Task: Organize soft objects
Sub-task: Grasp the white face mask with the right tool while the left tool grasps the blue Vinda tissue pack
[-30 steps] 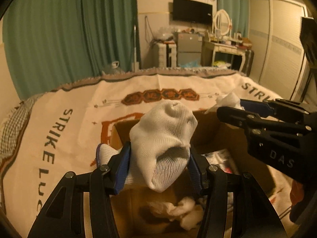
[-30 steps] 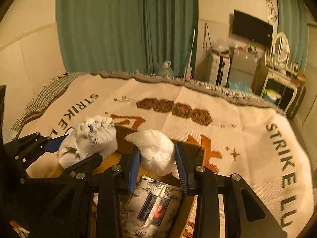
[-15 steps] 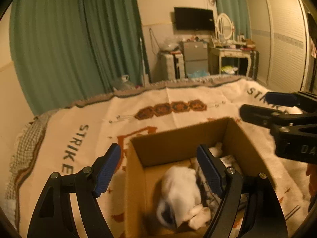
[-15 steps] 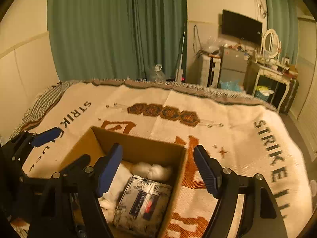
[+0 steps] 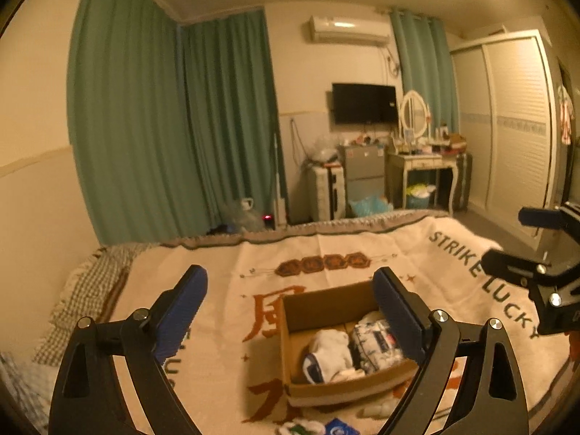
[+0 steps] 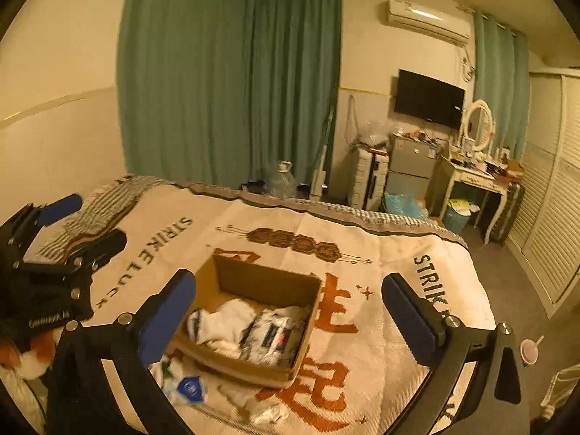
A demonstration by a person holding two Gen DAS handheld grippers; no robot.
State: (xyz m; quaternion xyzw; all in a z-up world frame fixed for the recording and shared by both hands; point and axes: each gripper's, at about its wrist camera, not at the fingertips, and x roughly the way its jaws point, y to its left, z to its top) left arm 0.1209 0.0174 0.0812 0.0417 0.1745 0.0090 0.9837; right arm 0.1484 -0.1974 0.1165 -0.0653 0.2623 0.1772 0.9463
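Note:
An open cardboard box (image 5: pixel 322 308) (image 6: pixel 266 282) sits on the bed. Inside lie white rolled socks (image 5: pixel 328 353) (image 6: pixel 226 320) on the left and a patterned tissue pack (image 5: pixel 377 344) (image 6: pixel 277 333) on the right. My left gripper (image 5: pixel 290 311) is open and empty, raised above and behind the box. My right gripper (image 6: pixel 288 311) is open and empty, also raised over the box. Each gripper shows in the other's view, the right one (image 5: pixel 533 250) and the left one (image 6: pixel 69 224).
A cream blanket (image 6: pixel 362 253) with orange characters and "STRIKE LUCKY" covers the bed. Loose white items and a blue-labelled packet (image 6: pixel 188 386) lie in front of the box. An orange plush (image 6: pixel 21 355) is at the left. Green curtains, a TV and a dresser stand beyond.
Both grippers opened and dropped their white sock bundles into the box, then lifted up and back away from it.

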